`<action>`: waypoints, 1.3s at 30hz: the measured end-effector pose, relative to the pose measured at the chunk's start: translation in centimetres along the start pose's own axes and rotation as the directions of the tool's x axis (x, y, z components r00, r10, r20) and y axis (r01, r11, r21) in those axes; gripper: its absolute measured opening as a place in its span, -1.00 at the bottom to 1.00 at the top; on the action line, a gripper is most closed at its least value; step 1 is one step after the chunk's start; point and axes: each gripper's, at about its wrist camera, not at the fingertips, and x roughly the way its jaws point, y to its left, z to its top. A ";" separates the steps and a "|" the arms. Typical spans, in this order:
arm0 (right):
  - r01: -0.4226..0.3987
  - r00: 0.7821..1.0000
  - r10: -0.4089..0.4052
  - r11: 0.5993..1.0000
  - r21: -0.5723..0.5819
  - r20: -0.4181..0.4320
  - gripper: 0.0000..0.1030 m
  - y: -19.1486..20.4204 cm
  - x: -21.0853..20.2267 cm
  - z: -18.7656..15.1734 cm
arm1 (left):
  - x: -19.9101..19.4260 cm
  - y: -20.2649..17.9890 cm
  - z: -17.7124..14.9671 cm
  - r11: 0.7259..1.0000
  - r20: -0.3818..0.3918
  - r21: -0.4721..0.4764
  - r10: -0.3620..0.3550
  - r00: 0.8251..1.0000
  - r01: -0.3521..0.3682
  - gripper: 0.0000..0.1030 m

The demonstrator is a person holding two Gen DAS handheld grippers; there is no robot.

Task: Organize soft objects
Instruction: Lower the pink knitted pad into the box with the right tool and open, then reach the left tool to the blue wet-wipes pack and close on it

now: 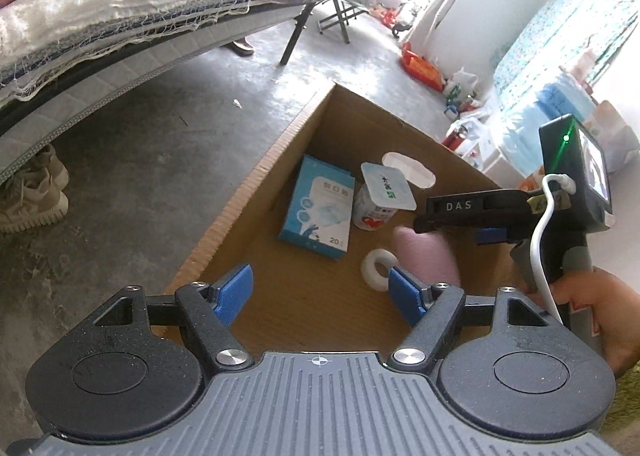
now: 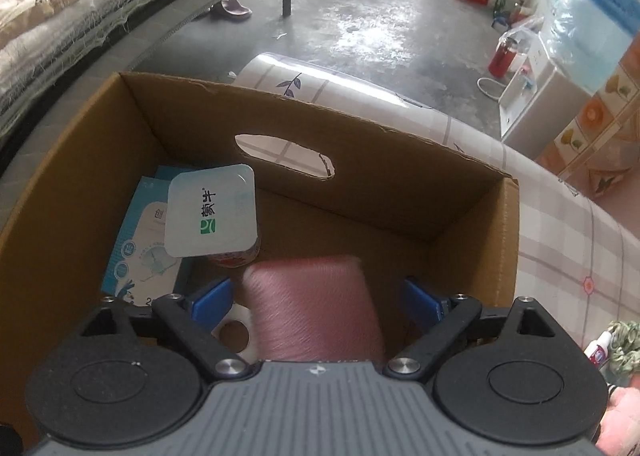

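An open cardboard box (image 1: 248,192) (image 2: 360,124) holds a blue packet (image 1: 318,212) (image 2: 136,252), a yogurt cup (image 1: 384,196) (image 2: 212,212) and a white tape roll (image 1: 378,270) (image 2: 236,330). A pink soft roll (image 1: 428,256) (image 2: 312,308) lies on the box floor. My right gripper (image 2: 316,300) (image 1: 448,228) reaches down into the box and straddles the pink roll. Its blue pads (image 2: 212,298) stand apart from the roll on both sides. My left gripper (image 1: 320,296) hovers open over the box's near side with nothing between its fingers.
The box stands on a plaid tablecloth (image 2: 560,236). A bed (image 1: 100,36) piled with blankets runs along the left, with sneakers (image 1: 32,192) under it. On the concrete floor lies a slipper (image 2: 232,8). A white dispenser (image 2: 532,104) stands at the right. A hand (image 1: 600,308) holds the right gripper.
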 end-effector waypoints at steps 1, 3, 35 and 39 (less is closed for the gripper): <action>-0.012 1.000 0.012 1.000 0.000 -0.002 0.80 0.0 0.0 0.0 | -0.1 0.0 0.0 1.000 0.004 0.001 -0.001 1.000 0.001 0.46; -0.043 0.999 0.043 0.999 0.005 0.003 0.73 0.0 -0.2 0.0 | -0.4 0.1 0.0 1.000 0.015 0.004 -0.002 1.000 0.002 0.46; -0.389 0.919 0.395 0.911 0.135 -0.017 0.26 -2.7 1.3 0.4 | -1.9 0.4 -0.3 1.000 0.077 0.018 -0.004 0.997 0.003 0.47; -0.465 0.883 0.458 0.883 0.066 0.104 0.61 -4.0 -4.4 -1.3 | -3.4 -0.5 -0.8 0.999 0.116 0.050 0.005 0.993 -0.011 0.71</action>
